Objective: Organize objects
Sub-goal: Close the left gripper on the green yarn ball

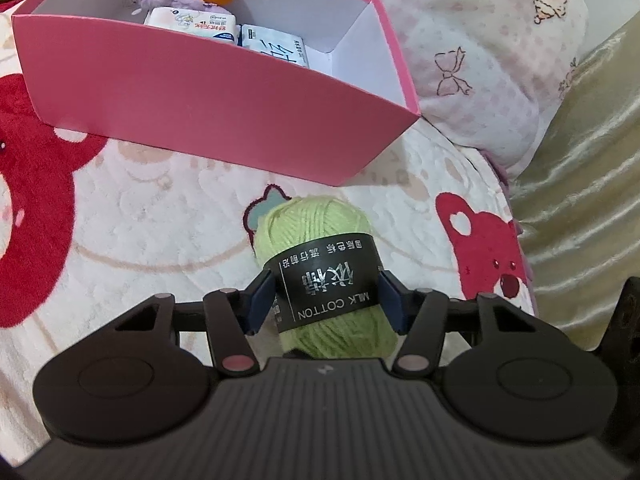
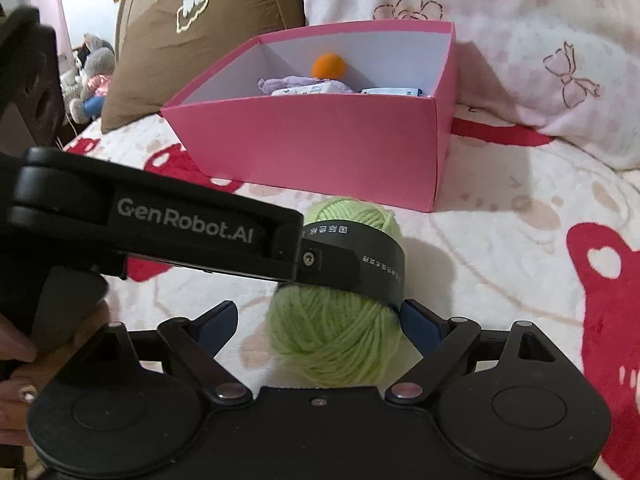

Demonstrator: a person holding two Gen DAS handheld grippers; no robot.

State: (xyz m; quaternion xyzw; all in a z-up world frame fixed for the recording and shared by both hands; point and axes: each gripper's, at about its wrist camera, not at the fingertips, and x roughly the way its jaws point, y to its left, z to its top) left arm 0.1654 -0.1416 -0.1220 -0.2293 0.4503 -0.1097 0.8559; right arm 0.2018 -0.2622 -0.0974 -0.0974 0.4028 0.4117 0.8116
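The pale green skein of soft yarn [image 1: 320, 264], wrapped in a glossy black paper band [image 1: 328, 280], lies on the white fleece blanket with red bears [image 1: 120, 240], just in front of the open pink cardboard box [image 1: 200, 92]. It looks light and squashy, so the firmer banded middle is the sensible place to take it. There the left gripper [image 1: 326, 300] has its blue pads against the band on both sides, while the right gripper [image 2: 320, 324] stands wide around the skein's near end, one pad touching.
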